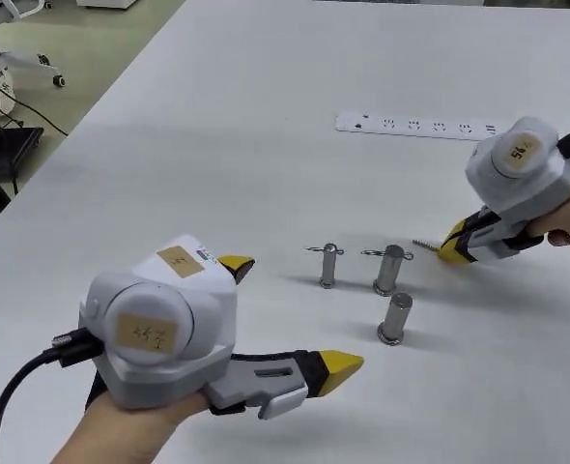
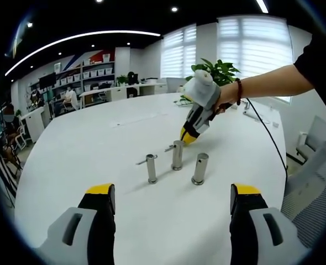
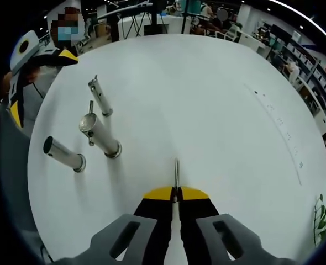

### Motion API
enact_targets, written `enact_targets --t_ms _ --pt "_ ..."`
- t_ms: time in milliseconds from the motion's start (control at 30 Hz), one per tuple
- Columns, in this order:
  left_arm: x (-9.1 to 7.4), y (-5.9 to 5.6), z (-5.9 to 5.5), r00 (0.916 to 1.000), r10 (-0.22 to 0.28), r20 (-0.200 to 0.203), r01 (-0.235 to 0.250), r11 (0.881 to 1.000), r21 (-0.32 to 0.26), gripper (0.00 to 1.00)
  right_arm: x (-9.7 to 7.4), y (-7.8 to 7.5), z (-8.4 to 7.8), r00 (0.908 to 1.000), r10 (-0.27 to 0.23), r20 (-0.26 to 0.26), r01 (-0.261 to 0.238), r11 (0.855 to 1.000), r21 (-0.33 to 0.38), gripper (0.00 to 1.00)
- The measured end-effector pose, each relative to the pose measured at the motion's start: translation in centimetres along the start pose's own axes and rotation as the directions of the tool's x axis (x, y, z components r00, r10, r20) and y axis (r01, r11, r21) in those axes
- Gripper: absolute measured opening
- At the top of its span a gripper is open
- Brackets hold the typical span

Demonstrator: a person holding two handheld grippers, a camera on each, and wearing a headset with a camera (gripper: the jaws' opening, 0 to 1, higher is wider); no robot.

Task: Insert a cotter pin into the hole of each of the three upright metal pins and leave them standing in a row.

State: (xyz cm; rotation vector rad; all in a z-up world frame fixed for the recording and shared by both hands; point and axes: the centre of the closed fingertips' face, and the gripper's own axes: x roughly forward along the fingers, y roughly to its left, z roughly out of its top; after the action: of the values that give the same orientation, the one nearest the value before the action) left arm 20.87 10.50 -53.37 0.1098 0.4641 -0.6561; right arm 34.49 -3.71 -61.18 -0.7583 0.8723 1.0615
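Three upright metal pins stand mid-table. The left pin (image 1: 328, 266) (image 2: 152, 168) (image 3: 99, 97) and the middle pin (image 1: 389, 270) (image 2: 177, 155) (image 3: 100, 134) each carry a cotter pin through the top hole. The third pin (image 1: 395, 318) (image 2: 200, 168) (image 3: 64, 154) stands nearer me, out of line, its hole bare. My right gripper (image 1: 452, 250) (image 2: 189, 136) (image 3: 175, 194) is shut on a loose cotter pin (image 1: 425, 246) (image 3: 176, 174), just right of the middle pin. My left gripper (image 1: 290, 314) (image 2: 174, 201) is open, holding nothing, left of and nearer than the pins.
A white power strip (image 1: 415, 126) lies flat on the table beyond the pins. The white tabletop (image 1: 217, 155) stretches wide around them. Chairs and cables stand off the table's far left edge.
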Motion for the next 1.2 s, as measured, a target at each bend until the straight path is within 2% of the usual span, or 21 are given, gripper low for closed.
enact_targets --t_ms 233,333,533,733,833,967,1200 --pt "-0.1 -0.1 0.3 1.0 -0.002 0.0 0.002 1.0 0.006 0.82 -0.2 0.3 -0.1 1.0 -0.005 -0.004 0.005 0.999 -0.033 0.0" --pt "-0.1 -0.2 0.0 0.9999 -0.013 -0.012 0.012 1.0 -0.012 0.76 -0.6 0.0 0.4 0.9995 -0.016 0.027 0.017 0.999 -0.039 0.0" --pt "-0.1 -0.5 -0.3 0.9994 -0.025 -0.026 0.025 1.0 -0.004 0.74 -1.8 0.5 1.2 0.9972 -0.027 0.07 0.03 0.999 -0.041 0.0" --pt "0.0 -0.6 0.4 0.9992 -0.037 -0.014 0.037 0.999 -0.001 0.69 -3.2 1.6 2.6 0.9888 -0.034 0.145 0.049 0.994 -0.1 0.0" --pt "0.1 -0.6 0.9 0.9991 -0.04 -0.01 0.04 0.999 0.004 0.67 -4.1 2.5 3.5 0.9815 -0.039 0.187 0.066 0.987 -0.143 0.0" --pt "0.3 -0.7 1.4 0.9987 -0.05 -0.011 0.05 0.999 0.017 0.63 -4.9 3.3 4.2 0.9753 -0.039 0.217 0.079 0.981 -0.178 0.0" --pt "0.8 -0.8 2.2 0.9969 -0.075 -0.023 0.075 0.997 0.014 0.53 -6.2 4.8 5.6 0.9625 -0.055 0.266 0.124 0.961 -0.247 0.0"
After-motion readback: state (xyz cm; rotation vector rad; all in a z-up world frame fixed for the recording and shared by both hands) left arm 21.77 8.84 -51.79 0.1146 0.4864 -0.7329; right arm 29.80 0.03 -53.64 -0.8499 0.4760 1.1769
